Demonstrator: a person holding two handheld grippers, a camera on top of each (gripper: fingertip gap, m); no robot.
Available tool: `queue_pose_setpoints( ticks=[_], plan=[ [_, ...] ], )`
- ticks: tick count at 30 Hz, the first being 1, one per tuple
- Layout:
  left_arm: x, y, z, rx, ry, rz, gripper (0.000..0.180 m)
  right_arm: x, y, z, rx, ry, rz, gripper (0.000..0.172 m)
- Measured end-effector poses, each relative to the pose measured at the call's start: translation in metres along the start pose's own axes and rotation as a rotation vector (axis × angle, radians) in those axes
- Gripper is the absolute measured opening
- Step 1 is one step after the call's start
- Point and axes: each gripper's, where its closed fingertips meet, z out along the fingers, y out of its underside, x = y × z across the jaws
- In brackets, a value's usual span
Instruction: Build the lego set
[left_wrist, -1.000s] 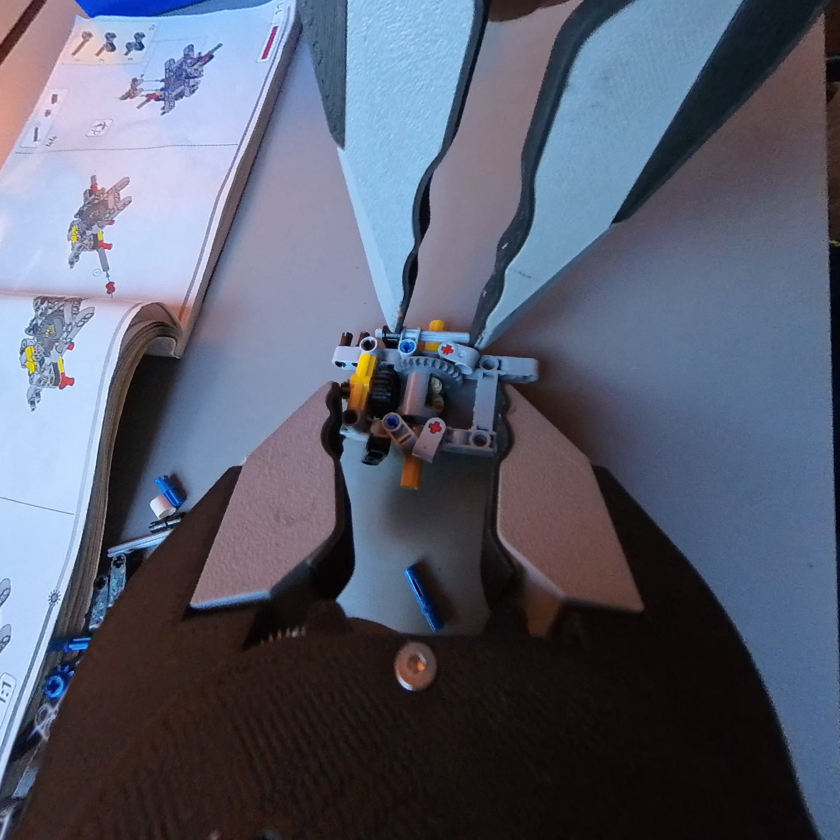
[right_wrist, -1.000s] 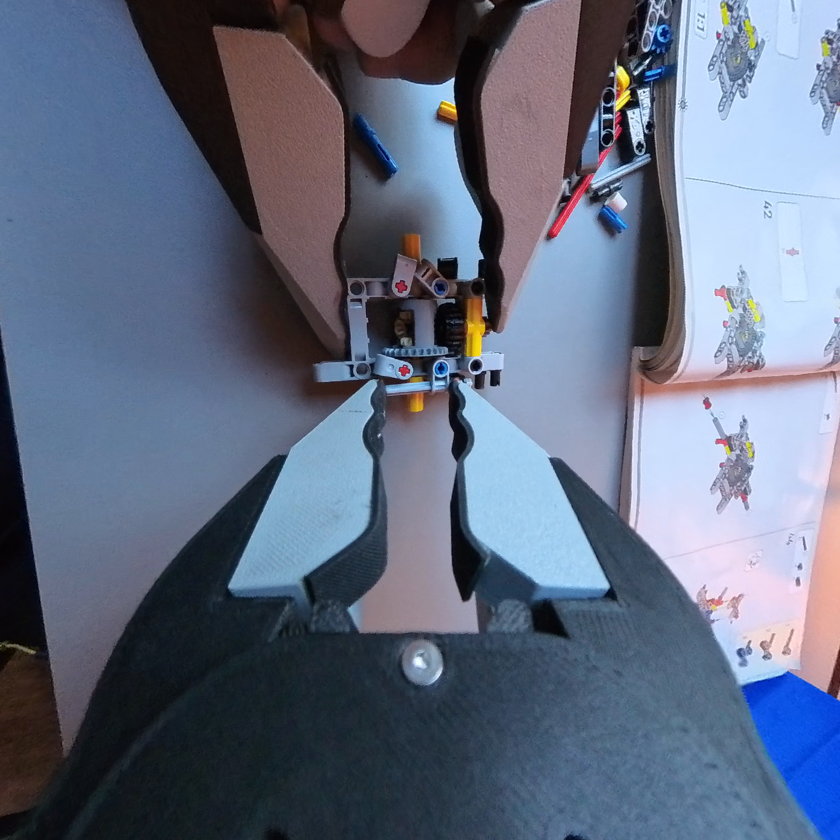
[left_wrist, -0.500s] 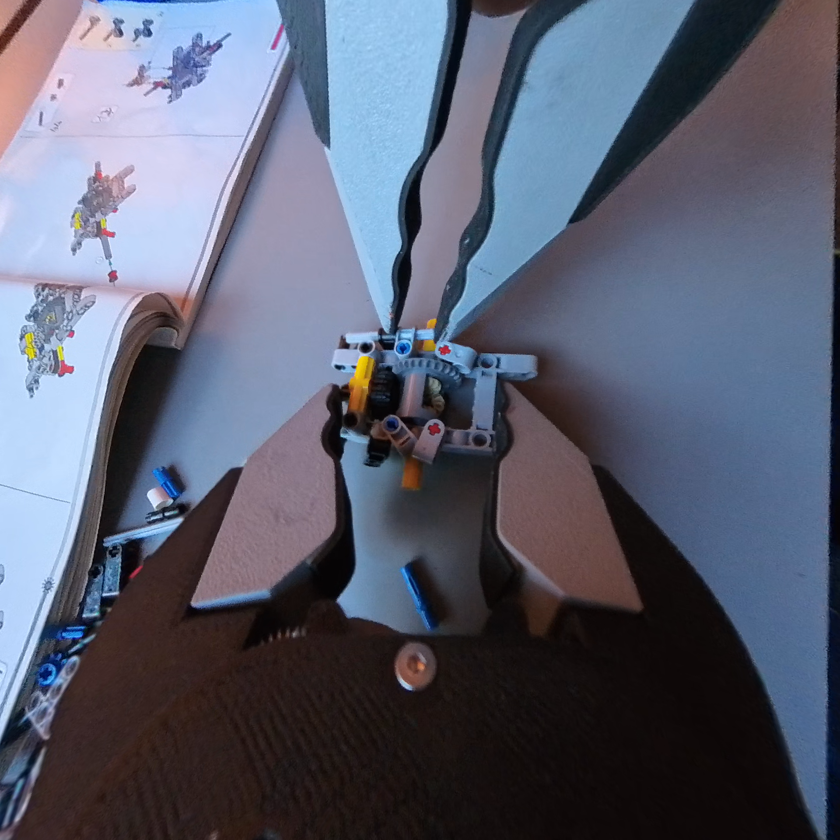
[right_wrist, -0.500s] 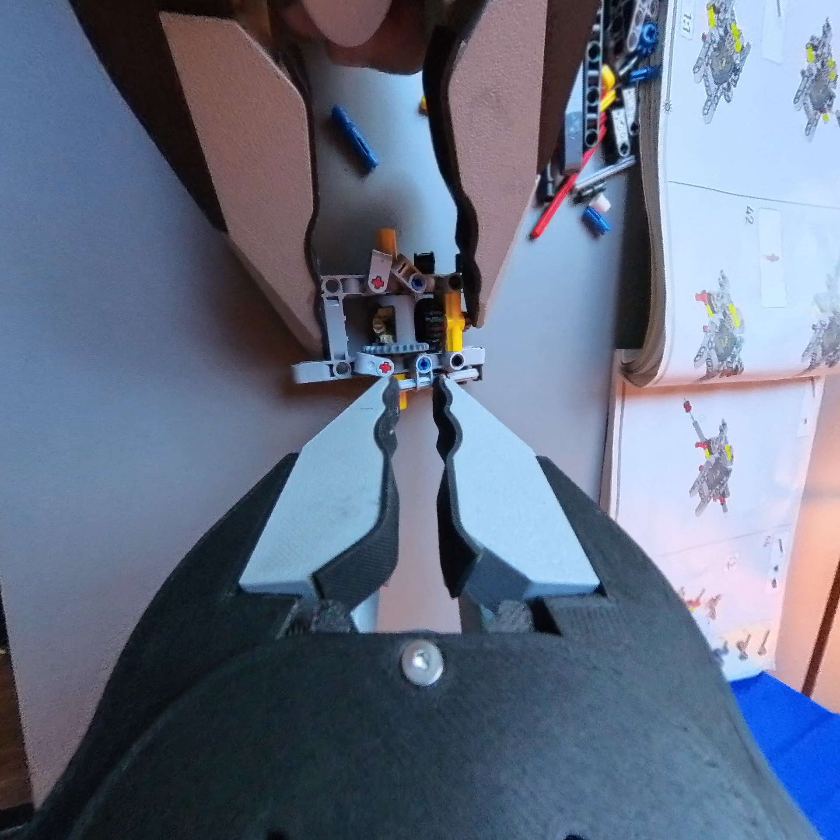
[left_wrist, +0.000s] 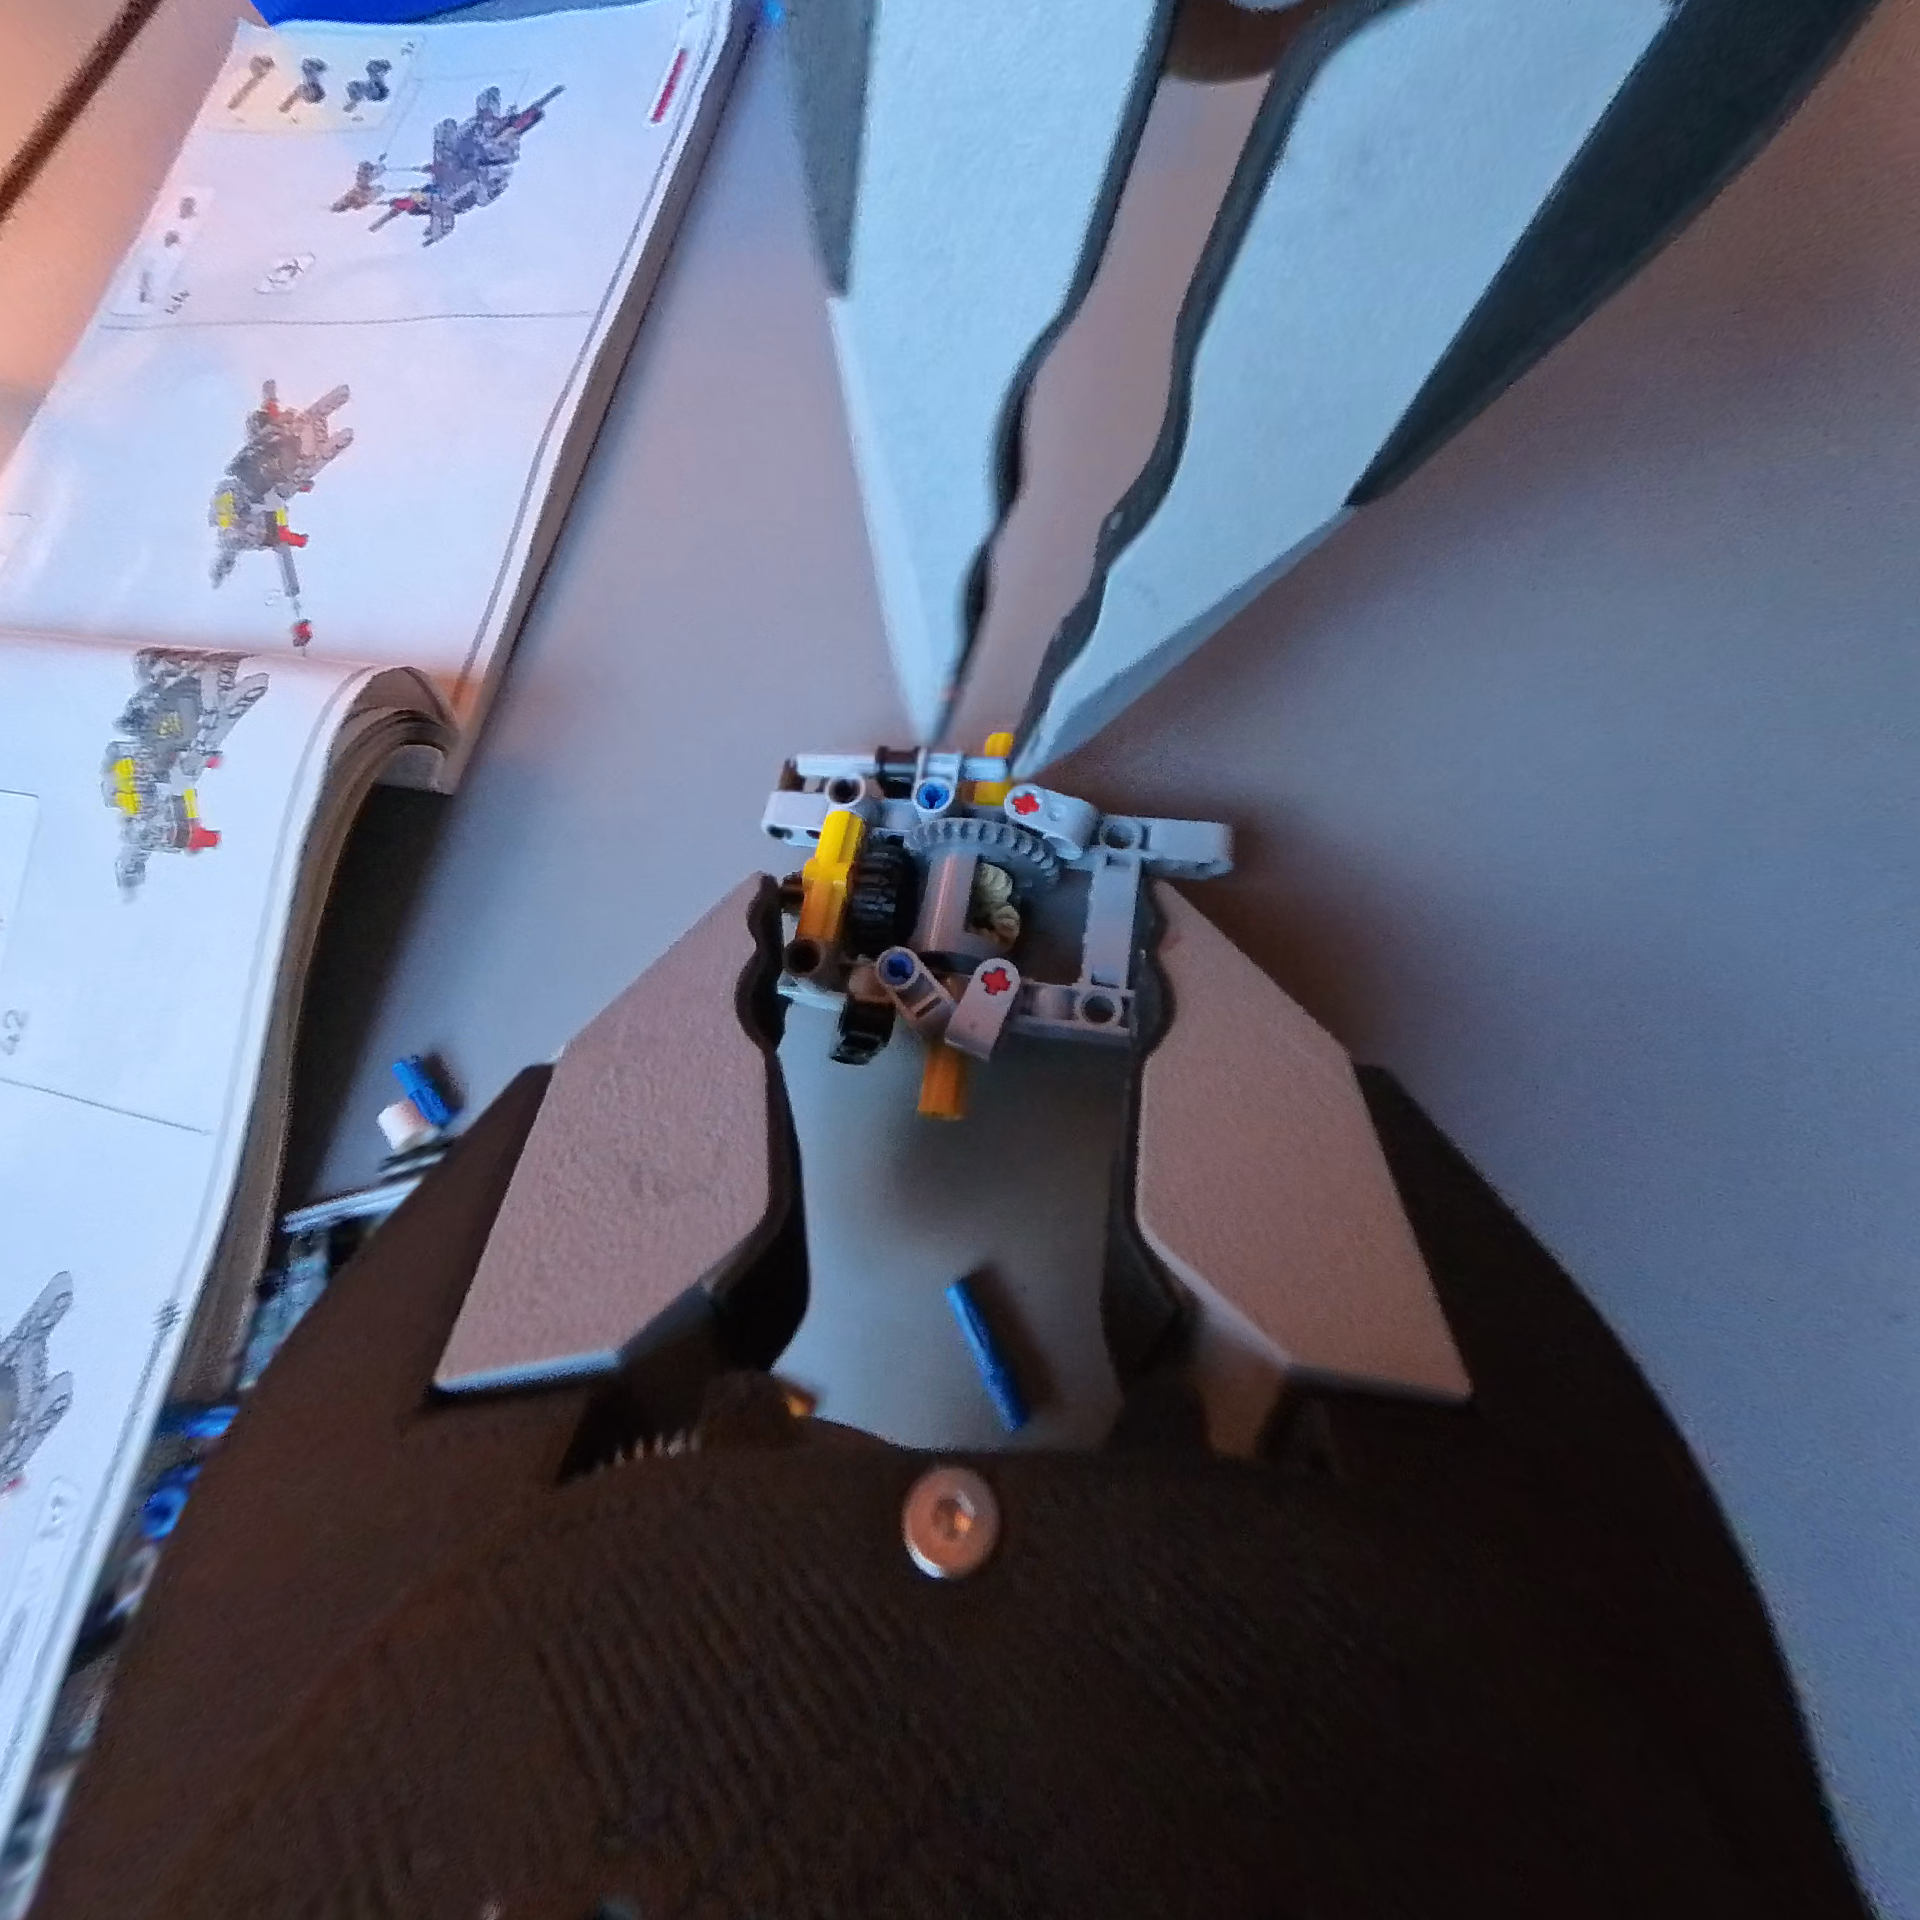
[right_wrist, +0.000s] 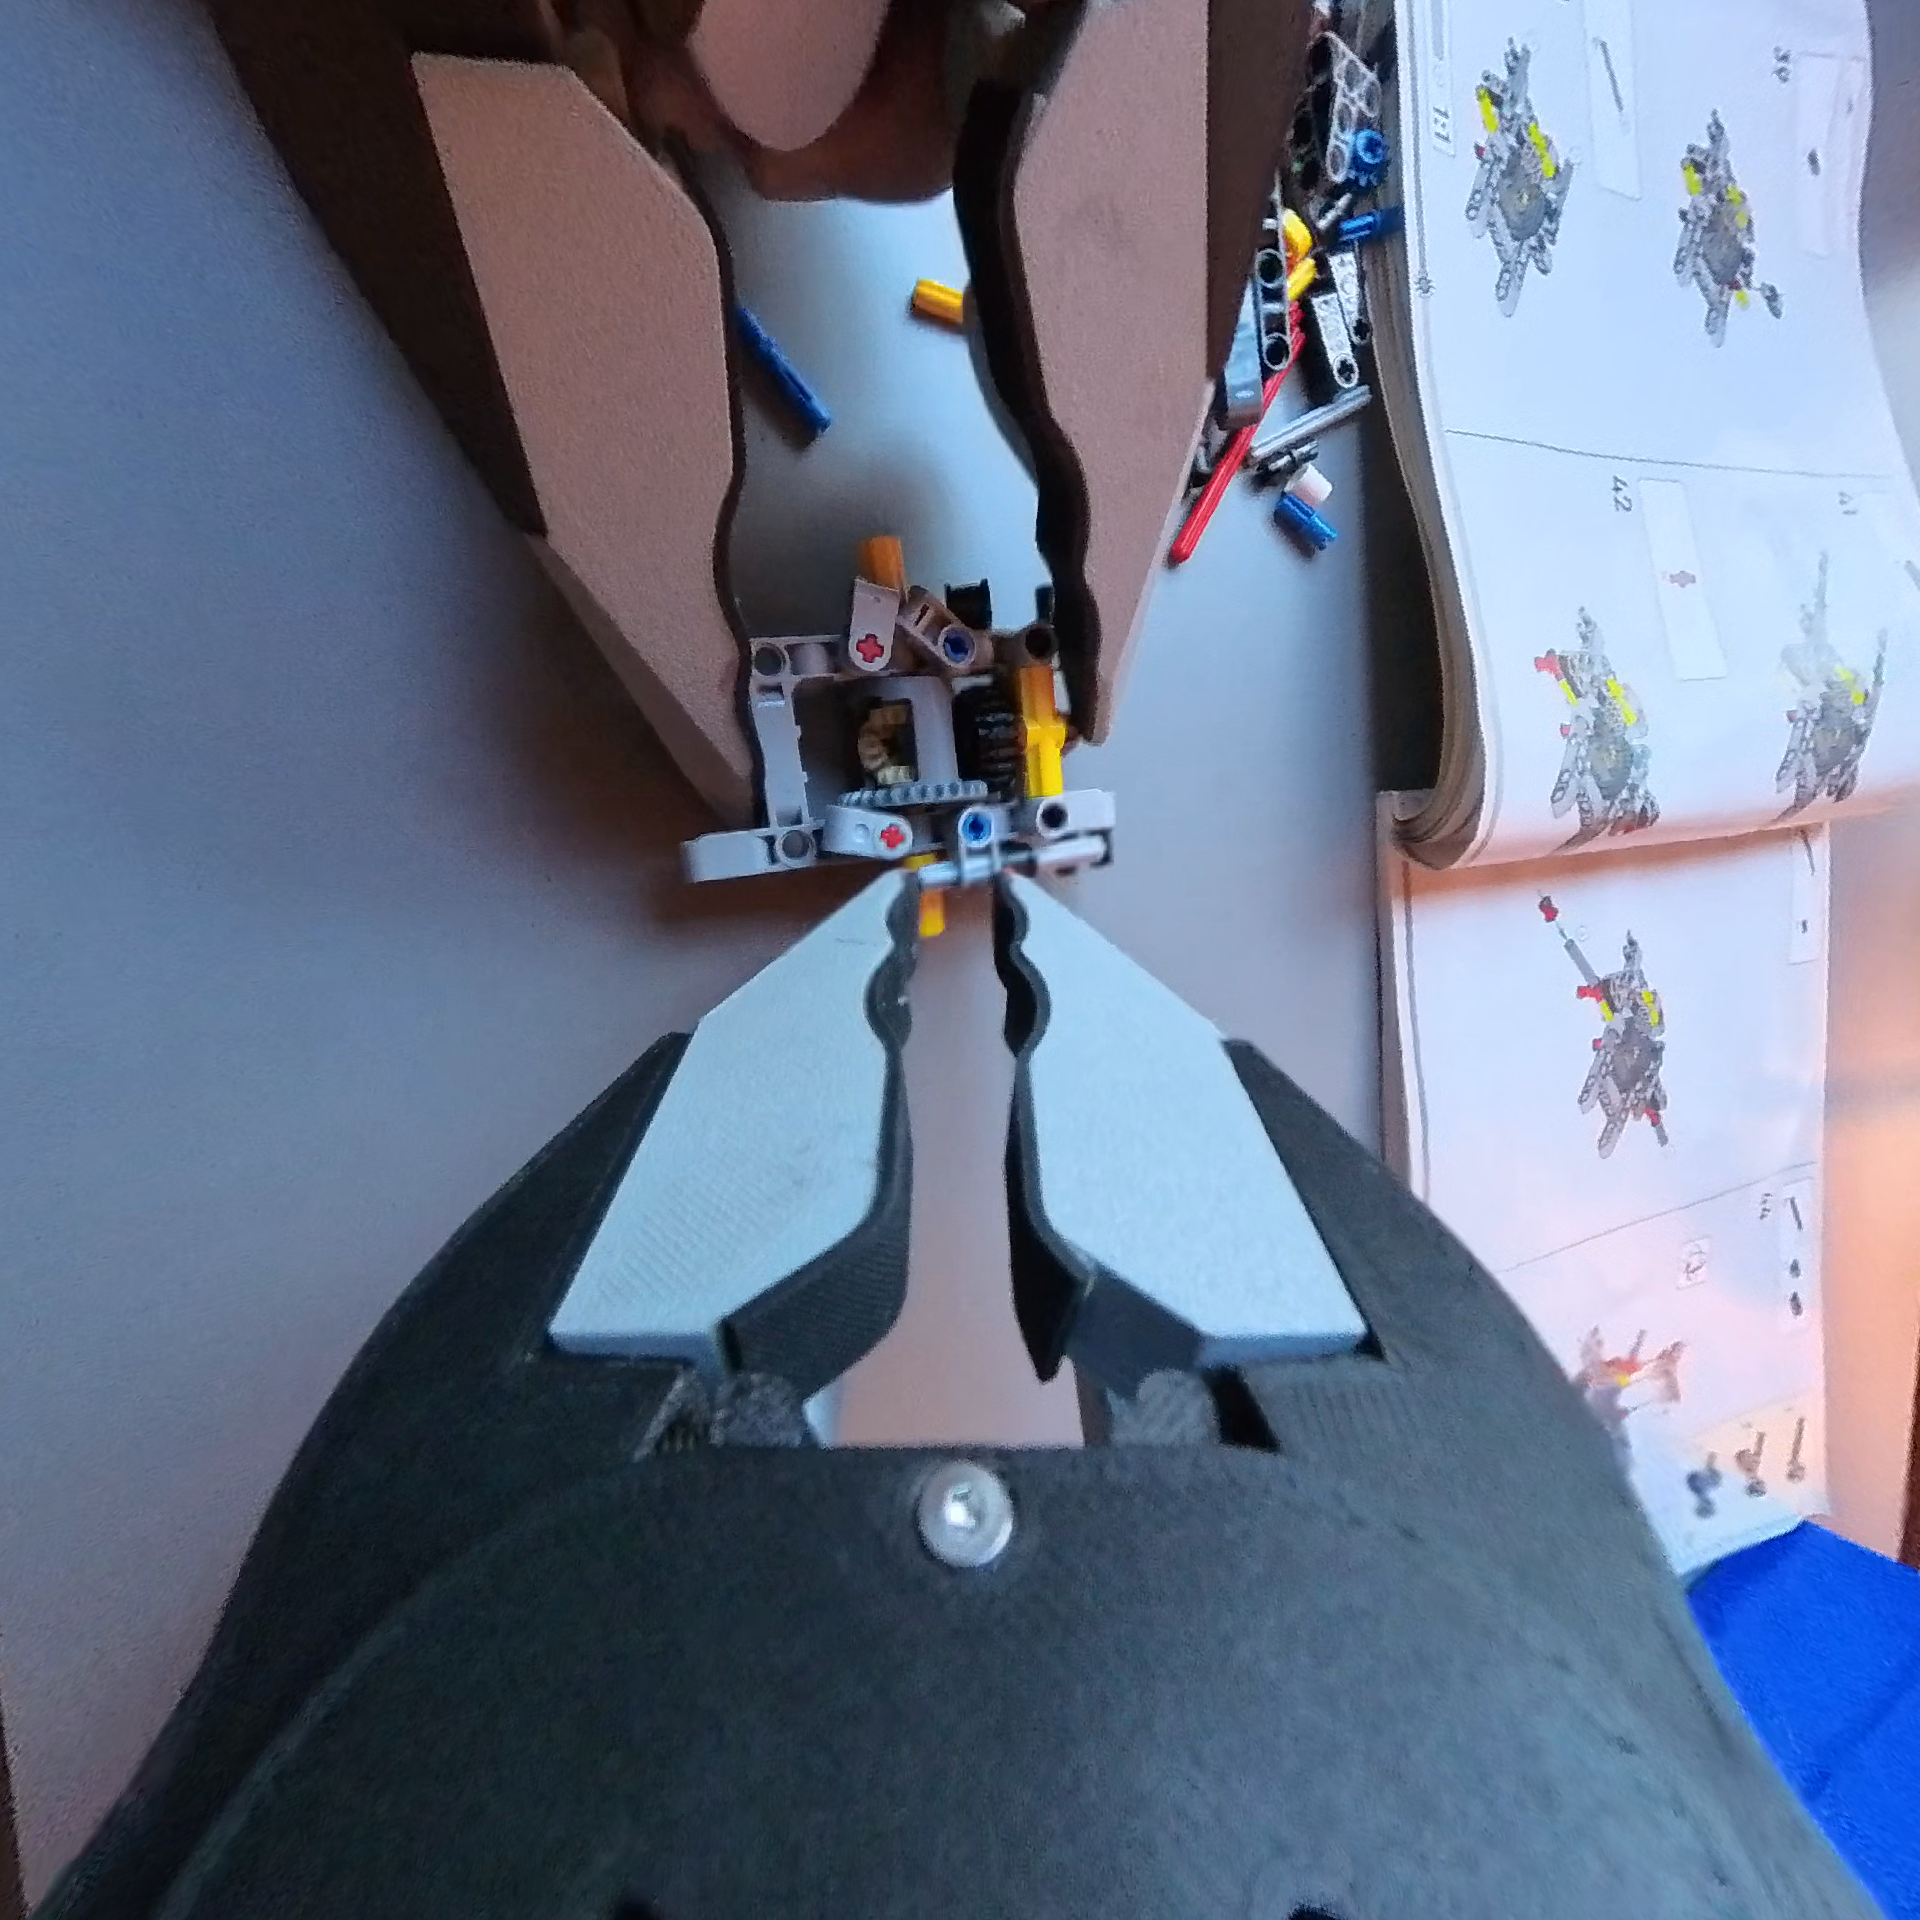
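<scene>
On the pale tabletop (left_wrist: 1558, 727), seen from the left wrist, the small brick-built gear assembly (left_wrist: 977, 894) sat between the brown fingers of the left gripper (left_wrist: 956, 935). The jaws stood wide, yet each pad bore on a side of it, one against the yellow-and-black gear side, the other against the grey frame. It looked like a steadying clamp. A loose blue pin (left_wrist: 987, 1351) lay on the table farther back between the fingers. An open instruction booklet (left_wrist: 312, 416) lay to the left, with stray parts beside its edge. From the far side the right gripper's grey fingers (left_wrist: 1195, 468) came down to the thin grey cross-bar (left_wrist: 935, 767) on the assembly's far edge.

In the right wrist view, the right gripper (right_wrist: 954, 883) had its jaws drawn close with a narrow slit left between them. Its tips sat at that cross-bar (right_wrist: 971, 864), beside a short yellow axle end (right_wrist: 928, 912). Whether the pads pinched the bar or merely flanked it, I could not tell. To my eye, so fine a contact wanted the tips square to the bar and only light pressure, with the left clamp kept level so the frame did not twist. Loose parts (right_wrist: 1299, 312) lay heaped by the booklet (right_wrist: 1662, 520)
</scene>
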Motion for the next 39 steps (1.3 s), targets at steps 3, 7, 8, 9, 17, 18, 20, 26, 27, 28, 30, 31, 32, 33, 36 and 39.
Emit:
queue_pose_setpoints(
  ticks=[3, 7, 8, 9, 17, 18, 20, 26, 27, 28, 30, 31, 32, 33, 36, 39],
  plan=[
    [-0.006, 0.002, -0.003, 0.004, -0.032, 0.035, 0.066, 0.003, 0.003, -0.004, 0.068, 0.036, 0.079, 0.008],
    [-0.006, 0.002, -0.004, 0.013, -0.042, 0.069, 0.066, 0.006, 0.004, -0.008, 0.18, 0.062, 0.185, 0.024],
    [-0.006, 0.001, -0.004, 0.015, -0.046, 0.076, 0.066, 0.006, 0.002, -0.01, 0.203, 0.065, 0.19, 0.021],
    [-0.006, 0.001, -0.004, 0.017, -0.048, 0.083, 0.066, 0.006, -0.001, -0.011, 0.229, 0.078, 0.185, 0.02],
    [-0.005, -0.001, -0.003, 0.023, -0.053, 0.103, 0.066, 0.004, -0.006, 0.0, 0.16, 0.155, -0.007, 0.015],
    [-0.005, -0.001, -0.003, 0.023, -0.052, 0.101, 0.066, 0.005, -0.006, 0.001, 0.14, 0.161, -0.035, 0.014],
    [-0.005, -0.001, -0.003, 0.022, -0.049, 0.098, 0.066, 0.005, -0.007, 0.002, 0.105, 0.168, -0.096, 0.014],
    [-0.004, 0.0, -0.003, 0.022, -0.041, 0.098, 0.066, 0.005, -0.007, 0.003, 0.032, 0.147, -0.218, 0.016],
    [-0.004, 0.0, -0.003, 0.022, -0.038, 0.098, 0.066, 0.005, -0.008, 0.003, 0.025, 0.143, -0.234, 0.016],
    [-0.004, 0.0, -0.003, 0.022, -0.035, 0.099, 0.066, 0.005, -0.008, 0.003, 0.019, 0.139, -0.246, 0.018],
    [-0.003, 0.0, -0.003, 0.023, -0.033, 0.102, 0.066, 0.003, -0.008, 0.004, 0.01, 0.119, -0.261, 0.016],
    [-0.002, 0.0, -0.003, 0.024, -0.028, 0.105, 0.066, 0.002, -0.007, 0.004, 0.007, 0.107, -0.275, 0.016],
    [-0.002, 0.0, -0.003, 0.024, -0.026, 0.105, 0.066, 0.001, -0.007, 0.005, 0.005, 0.098, -0.295, 0.016],
    [-0.002, 0.0, -0.003, 0.023, -0.025, 0.104, 0.066, 0.001, -0.007, 0.005, 0.0, 0.09, -0.312, 0.015],
    [-0.002, 0.0, -0.003, 0.019, -0.014, 0.091, 0.066, 0.001, -0.007, 0.007, -0.026, 0.048, -0.314, 0.015],
    [-0.002, 0.001, -0.002, 0.014, -0.001, 0.077, 0.065, -0.001, -0.006, 0.009, -0.027, -0.042, -0.239, 0.016]
  ],
)
